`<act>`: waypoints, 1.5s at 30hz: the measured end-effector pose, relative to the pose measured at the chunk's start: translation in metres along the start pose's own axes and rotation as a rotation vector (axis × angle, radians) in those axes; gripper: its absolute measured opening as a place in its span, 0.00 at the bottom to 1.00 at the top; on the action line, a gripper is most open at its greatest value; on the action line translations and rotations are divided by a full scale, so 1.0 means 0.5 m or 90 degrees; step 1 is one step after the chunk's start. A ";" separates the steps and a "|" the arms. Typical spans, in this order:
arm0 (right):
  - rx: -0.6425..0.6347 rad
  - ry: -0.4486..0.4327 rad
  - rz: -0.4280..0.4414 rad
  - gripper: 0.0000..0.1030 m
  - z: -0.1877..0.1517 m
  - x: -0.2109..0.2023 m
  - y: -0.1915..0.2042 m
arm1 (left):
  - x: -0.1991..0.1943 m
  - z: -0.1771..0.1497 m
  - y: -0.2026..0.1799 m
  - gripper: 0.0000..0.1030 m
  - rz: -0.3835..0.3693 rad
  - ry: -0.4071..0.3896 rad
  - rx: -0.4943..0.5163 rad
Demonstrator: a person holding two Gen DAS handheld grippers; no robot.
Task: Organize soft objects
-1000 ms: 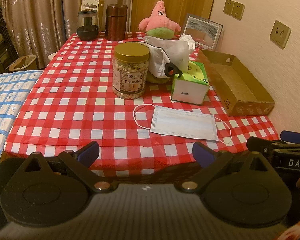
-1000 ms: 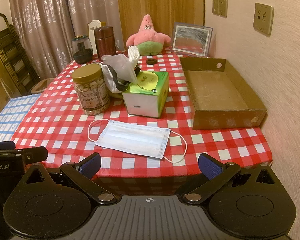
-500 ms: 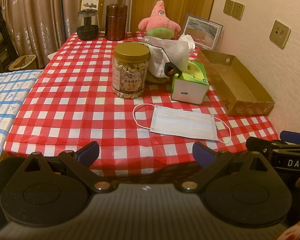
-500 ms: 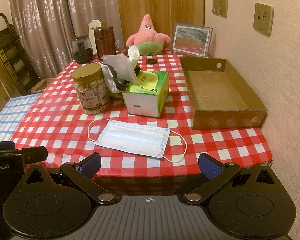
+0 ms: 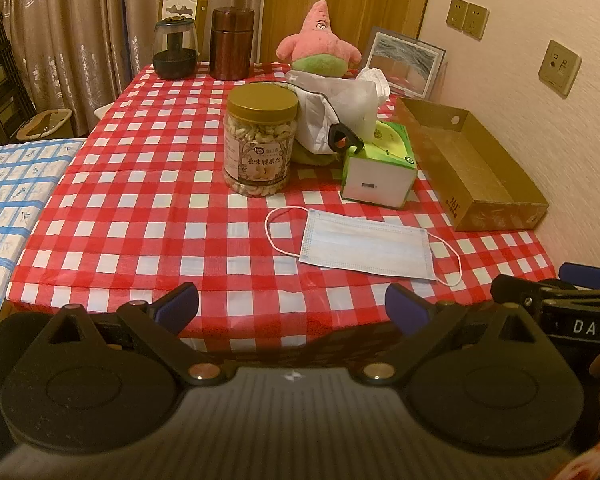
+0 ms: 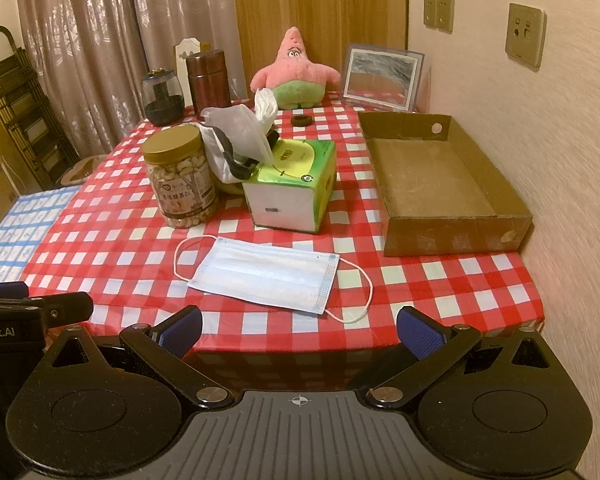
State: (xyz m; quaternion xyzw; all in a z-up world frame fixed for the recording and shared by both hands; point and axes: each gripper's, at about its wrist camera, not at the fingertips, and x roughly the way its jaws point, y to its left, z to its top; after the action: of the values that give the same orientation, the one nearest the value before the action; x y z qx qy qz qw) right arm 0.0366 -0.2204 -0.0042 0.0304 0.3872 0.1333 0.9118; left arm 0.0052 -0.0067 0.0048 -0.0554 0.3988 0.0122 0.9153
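A pale blue face mask (image 5: 366, 246) (image 6: 266, 274) lies flat near the front edge of the red-checked table (image 5: 140, 184) (image 6: 440, 292). A pink starfish plush (image 5: 318, 46) (image 6: 294, 70) sits at the far edge. A white cloth bag (image 5: 336, 116) (image 6: 236, 140) lies bunched behind a green tissue box (image 5: 380, 168) (image 6: 296, 184). An empty brown cardboard tray (image 5: 472, 164) (image 6: 440, 180) stands at the right by the wall. My left gripper (image 5: 292, 308) and my right gripper (image 6: 300, 330) are both open and empty, held before the front edge.
A jar of nuts (image 5: 260, 144) (image 6: 180, 176) stands left of the bag. A dark glass jar (image 5: 176, 50) and a brown canister (image 5: 232, 44) stand at the far left. A framed picture (image 6: 382, 76) leans on the wall. A blue-checked surface (image 5: 8, 200) lies to the left.
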 end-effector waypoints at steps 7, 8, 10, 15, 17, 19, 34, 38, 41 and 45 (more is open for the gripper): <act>0.000 0.000 0.000 1.00 0.005 0.005 0.001 | 0.002 -0.002 -0.006 0.96 -0.001 0.001 0.000; 0.000 0.000 0.000 1.00 0.007 0.006 0.000 | 0.002 -0.002 -0.006 0.96 -0.001 0.001 0.000; -0.002 0.001 0.001 1.00 0.011 0.010 -0.003 | 0.002 -0.003 -0.004 0.96 -0.002 0.001 -0.001; -0.027 0.007 0.010 1.00 0.005 0.023 0.004 | 0.012 -0.004 0.001 0.95 -0.016 0.005 0.003; -0.051 0.013 0.021 1.00 0.012 0.036 0.004 | 0.018 -0.004 0.017 0.95 -0.021 0.005 0.008; -0.086 0.025 0.037 1.00 0.021 0.052 0.006 | 0.026 0.001 0.024 0.95 -0.025 0.010 0.011; -0.470 0.101 0.144 1.00 0.075 0.236 0.040 | 0.158 0.068 0.024 0.95 -0.108 0.038 0.219; -0.530 0.125 0.185 1.00 0.084 0.287 0.049 | 0.203 0.077 0.020 0.95 -0.128 0.039 0.306; -0.562 0.154 0.220 1.00 0.086 0.321 0.056 | 0.238 0.084 0.018 0.95 -0.148 0.053 0.369; -0.604 0.188 0.251 1.00 0.082 0.367 0.064 | 0.276 0.097 0.018 0.95 -0.174 0.060 0.453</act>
State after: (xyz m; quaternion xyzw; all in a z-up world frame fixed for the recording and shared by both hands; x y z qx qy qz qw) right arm 0.1806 -0.1389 -0.0985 -0.3320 0.3955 0.4653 0.7189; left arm 0.1339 0.0045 -0.0644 0.2126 0.4085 -0.2513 0.8513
